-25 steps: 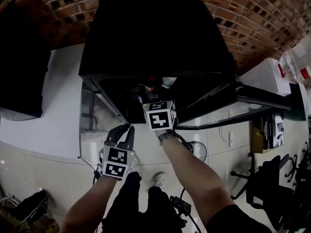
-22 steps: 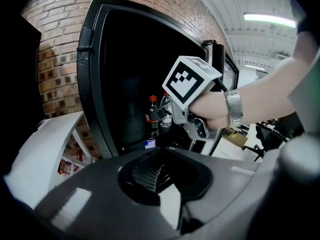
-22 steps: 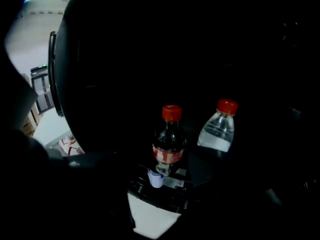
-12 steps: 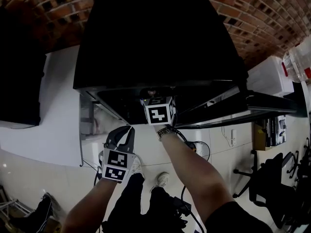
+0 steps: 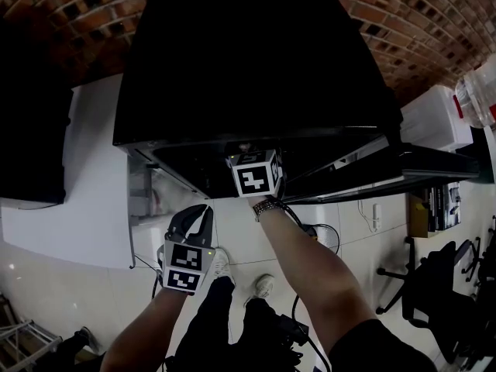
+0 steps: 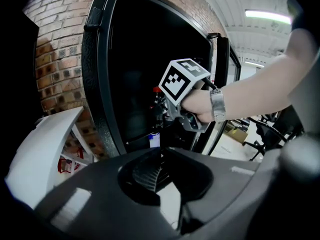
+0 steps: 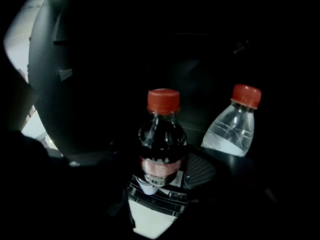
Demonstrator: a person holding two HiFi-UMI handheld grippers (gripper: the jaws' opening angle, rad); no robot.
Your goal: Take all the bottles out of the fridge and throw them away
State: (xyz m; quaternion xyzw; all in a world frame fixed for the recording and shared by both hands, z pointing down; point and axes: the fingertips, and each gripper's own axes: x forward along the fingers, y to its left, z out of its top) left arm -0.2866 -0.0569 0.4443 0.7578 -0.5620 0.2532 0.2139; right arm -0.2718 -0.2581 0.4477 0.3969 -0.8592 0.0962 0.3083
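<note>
Here, dark upright bottle, red cap

Setting: office-type workroom, not a home. Evidence: black swivel chairs at the right on a pale tiled floor, a ceiling strip light, loose cables on the floor. A black fridge stands against a red brick wall.

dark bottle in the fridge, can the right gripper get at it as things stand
Likely yes. The fridge door stands open, and the dark bottle is upright between the open jaws of the right gripper with nothing in front of it. The clear bottle is off to its right, apart.
</note>
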